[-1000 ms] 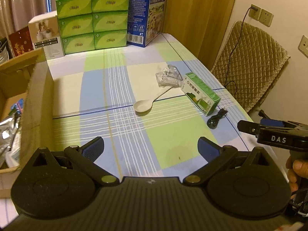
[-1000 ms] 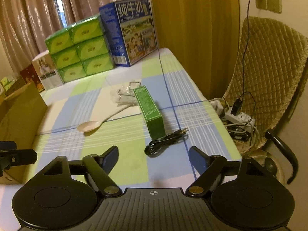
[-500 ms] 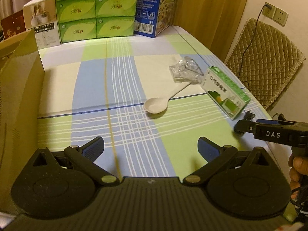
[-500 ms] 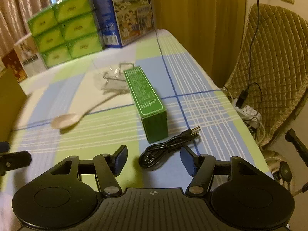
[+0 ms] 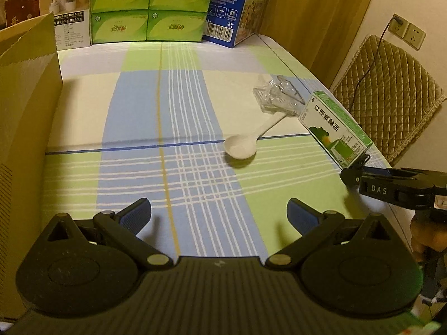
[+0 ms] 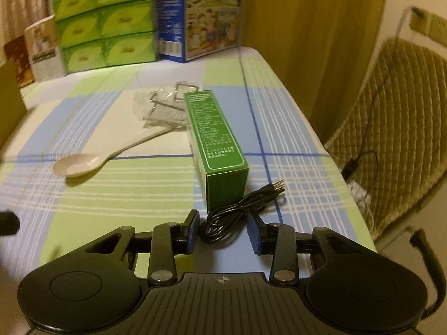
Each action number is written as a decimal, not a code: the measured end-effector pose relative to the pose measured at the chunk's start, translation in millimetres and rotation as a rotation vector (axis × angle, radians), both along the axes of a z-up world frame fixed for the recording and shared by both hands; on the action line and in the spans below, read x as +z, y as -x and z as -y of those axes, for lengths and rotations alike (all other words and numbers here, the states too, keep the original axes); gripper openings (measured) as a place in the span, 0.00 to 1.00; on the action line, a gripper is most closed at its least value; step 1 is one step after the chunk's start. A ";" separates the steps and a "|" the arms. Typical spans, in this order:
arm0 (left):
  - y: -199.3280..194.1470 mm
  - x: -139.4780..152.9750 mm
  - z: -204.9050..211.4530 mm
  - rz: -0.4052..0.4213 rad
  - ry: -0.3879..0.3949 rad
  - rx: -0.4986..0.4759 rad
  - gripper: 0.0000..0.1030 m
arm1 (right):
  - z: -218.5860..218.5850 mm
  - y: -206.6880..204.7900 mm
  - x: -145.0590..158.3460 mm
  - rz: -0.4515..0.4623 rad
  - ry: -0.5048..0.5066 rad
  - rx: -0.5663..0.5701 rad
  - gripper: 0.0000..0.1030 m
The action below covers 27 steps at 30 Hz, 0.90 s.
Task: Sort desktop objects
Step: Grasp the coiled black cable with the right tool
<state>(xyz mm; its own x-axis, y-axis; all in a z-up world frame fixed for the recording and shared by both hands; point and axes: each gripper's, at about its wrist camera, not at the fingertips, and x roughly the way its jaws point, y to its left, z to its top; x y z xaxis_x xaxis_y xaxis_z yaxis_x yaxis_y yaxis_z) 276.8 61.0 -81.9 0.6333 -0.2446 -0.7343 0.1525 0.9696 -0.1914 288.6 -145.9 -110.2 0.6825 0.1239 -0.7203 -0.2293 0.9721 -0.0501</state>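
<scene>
A coiled black audio cable (image 6: 237,215) lies on the checked tablecloth in front of a long green box (image 6: 215,142). My right gripper (image 6: 223,233) is open, its jaws on either side of the coil's near end, not closed on it. A white spoon (image 6: 103,157) and a clear plastic packet (image 6: 164,106) lie beyond. In the left wrist view my left gripper (image 5: 219,215) is open and empty over the cloth, with the spoon (image 5: 245,142), packet (image 5: 276,97) and green box (image 5: 332,131) ahead to the right. The right gripper shows at the right edge (image 5: 391,185).
Green tissue boxes (image 5: 148,8), a blue milk carton (image 5: 234,5) and a white box (image 5: 69,14) stand along the table's far edge. A cardboard box wall (image 5: 25,117) rises at the left. A quilted chair (image 6: 396,128) stands past the right table edge.
My right gripper moved forward and down to the cable, and its jaws narrowed around the coil. My left gripper moved forward along the table; the spoon now looks closer.
</scene>
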 end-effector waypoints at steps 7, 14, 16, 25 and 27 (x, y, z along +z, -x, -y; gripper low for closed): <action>0.3 0.7 -4.5 0.003 0.025 0.015 0.99 | -26.8 22.3 2.2 0.010 -0.005 0.234 0.32; -1.2 2.4 -4.1 0.014 0.033 -0.002 0.98 | -30.6 28.1 3.5 0.016 0.051 0.240 0.33; -2.5 3.8 -2.1 0.025 0.036 -0.022 0.98 | -24.0 22.9 3.3 0.001 0.057 0.205 0.33; -11.3 8.0 26.2 0.065 -0.008 -0.125 0.96 | 12.7 -0.5 1.3 -0.040 0.067 0.123 0.56; -13.8 8.3 32.2 0.067 -0.015 -0.132 0.96 | 23.9 -4.4 0.5 -0.070 0.005 0.042 0.60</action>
